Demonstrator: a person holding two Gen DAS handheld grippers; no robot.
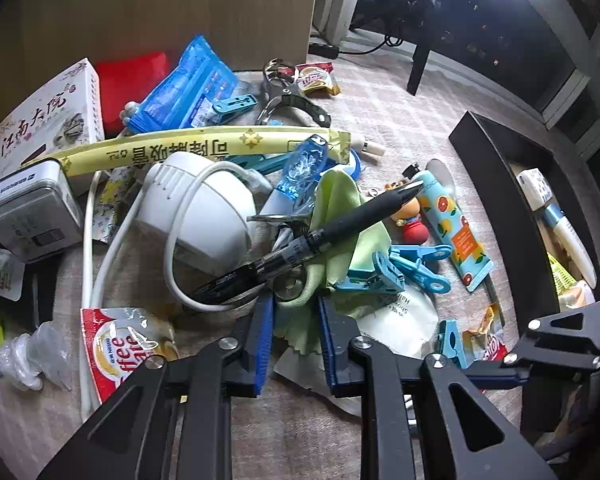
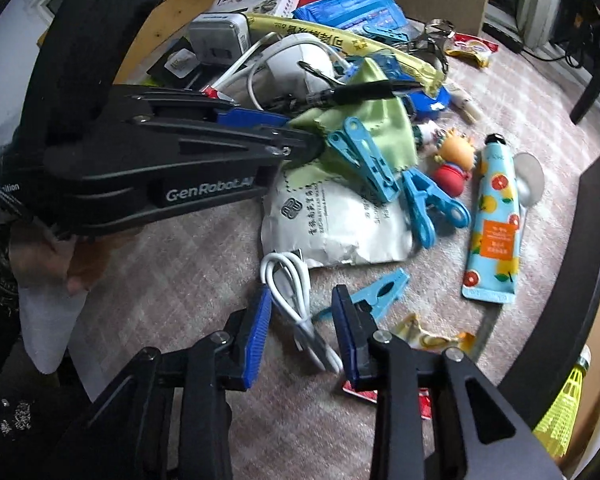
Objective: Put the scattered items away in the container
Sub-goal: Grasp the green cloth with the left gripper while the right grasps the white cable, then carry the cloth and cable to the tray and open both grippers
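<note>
Hovering low over the pile, the left gripper [image 1: 296,316] has its 2 blue-padded fingers apart, straddling a crumpled green cloth [image 1: 340,216] without visibly clamping it. A black pen [image 1: 312,236] lies slanted across that cloth, just ahead of the fingertips, its tip pointing toward a fruit-printed hand cream tube [image 1: 452,228]. Beside the pen sits a white dome camera [image 1: 204,208] with its white cable looping round it, and a long yellow straw packet [image 1: 196,148] crosses behind. Blue clothes pegs [image 1: 404,268] rest just right of the cloth, near a small red-bodied doll figure [image 1: 412,224]. From the right wrist view, the right gripper [image 2: 304,324] also has its fingers spread, set on either side of a coiled white USB cable [image 2: 288,280] lying on the pale carpet [image 2: 188,264]; whether the pads touch it cannot be told. 1 more blue peg [image 2: 380,292] lies just beyond the right finger, and a white foil pouch [image 2: 332,224] sits behind the cable. The dark container [image 1: 496,168] stands at the far right edge of the scatter, already holding a few items.
</note>
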